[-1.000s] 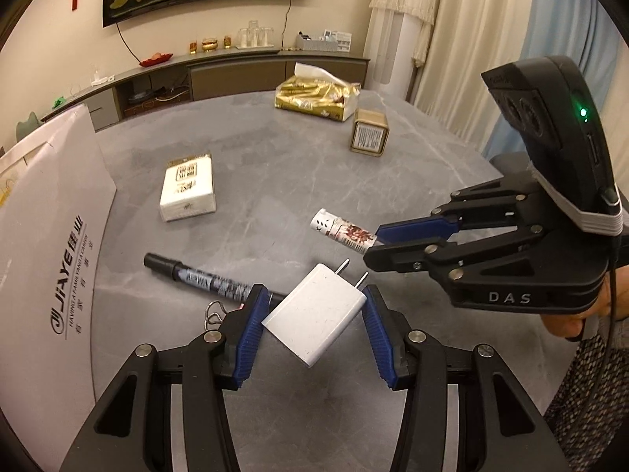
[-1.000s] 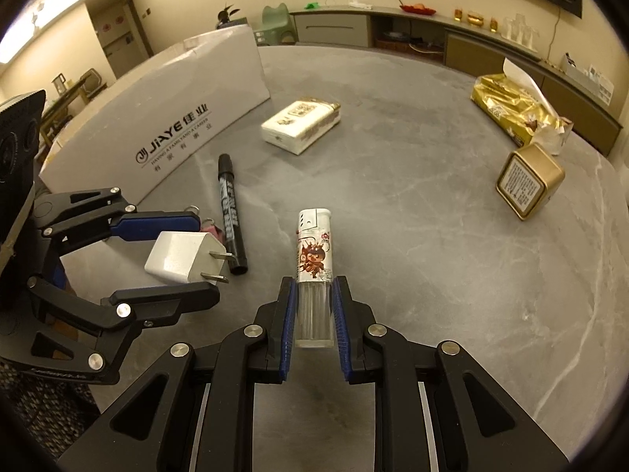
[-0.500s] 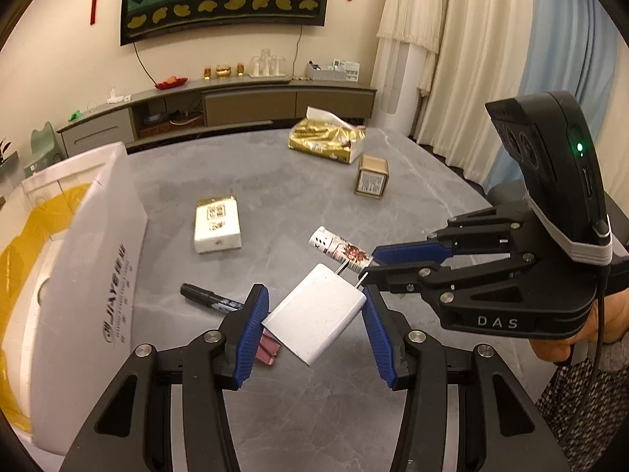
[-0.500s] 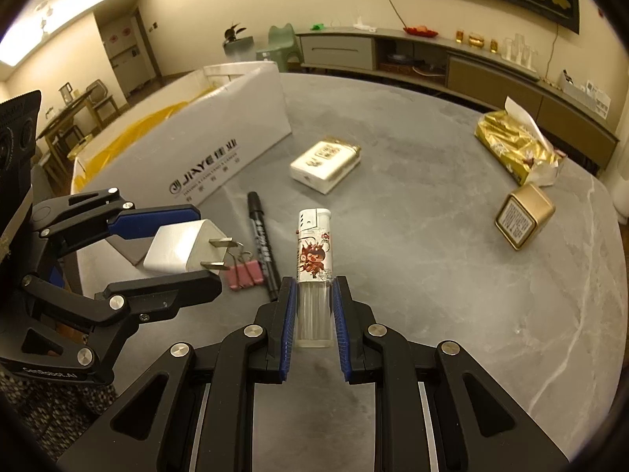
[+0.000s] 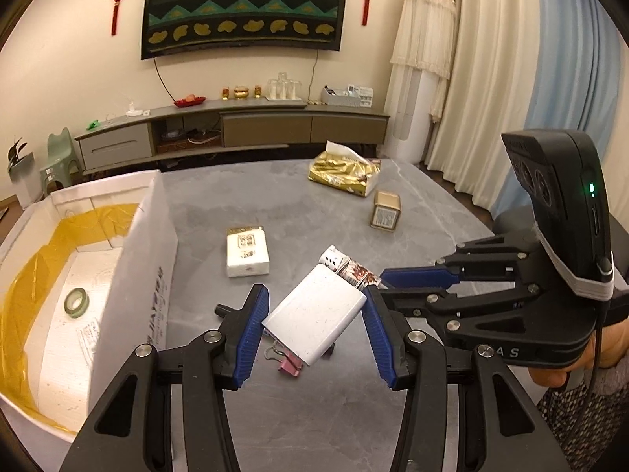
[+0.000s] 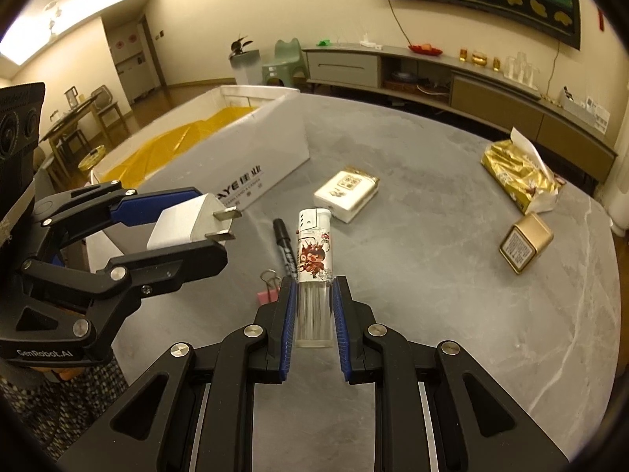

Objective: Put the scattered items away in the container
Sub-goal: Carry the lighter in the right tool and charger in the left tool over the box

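Items left on the grey marble-look table (image 5: 298, 196): white pack (image 5: 247, 251) mid-table, gold tin (image 5: 386, 211) and gold tissue pack (image 5: 345, 173) farther back, black marker (image 6: 286, 247) and pink binder clip (image 5: 290, 362) under/near the grippers. White box (image 5: 129, 275) w/ yellow liner sits at table's left edge; a tape roll (image 5: 76, 303) lies inside it. Nothing blocks the box opening.

Left gripper (image 5: 316, 314) is clamped on a white charger (image 5: 314, 314) (held tilted, prongs pointing away), lifted off the table, just right of the box wall. Right gripper (image 6: 313, 314) is closed tight on a clear lighter (image 6: 314, 267), sticking out fwd, beside the left one. A hand (image 5: 601, 354) holds the right grip.

Room: TV console, wall TV, curtains.
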A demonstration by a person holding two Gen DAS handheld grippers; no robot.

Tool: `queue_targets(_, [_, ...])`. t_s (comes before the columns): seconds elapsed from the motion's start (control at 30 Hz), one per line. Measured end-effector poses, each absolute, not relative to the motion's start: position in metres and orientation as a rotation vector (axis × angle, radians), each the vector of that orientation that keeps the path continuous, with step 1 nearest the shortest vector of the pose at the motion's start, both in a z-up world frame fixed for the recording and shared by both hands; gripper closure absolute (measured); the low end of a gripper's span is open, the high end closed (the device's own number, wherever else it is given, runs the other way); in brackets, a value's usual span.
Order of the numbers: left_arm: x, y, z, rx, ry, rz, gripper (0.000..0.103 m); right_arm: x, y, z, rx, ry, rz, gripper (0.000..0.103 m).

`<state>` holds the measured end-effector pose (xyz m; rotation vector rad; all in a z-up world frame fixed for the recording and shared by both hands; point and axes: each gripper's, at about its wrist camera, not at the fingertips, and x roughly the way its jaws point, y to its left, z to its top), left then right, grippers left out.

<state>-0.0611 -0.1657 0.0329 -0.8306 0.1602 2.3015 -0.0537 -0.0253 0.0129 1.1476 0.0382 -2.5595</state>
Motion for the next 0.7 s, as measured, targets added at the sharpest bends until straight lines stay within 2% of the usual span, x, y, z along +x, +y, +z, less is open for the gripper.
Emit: queue_targets(0.7, [-0.070, -0.214, 0.070, -0.745, 0.032, 2.392, 0.053, -0.055, -0.063, 0.048, 1.046, 0.027, -2.584, 0.083])
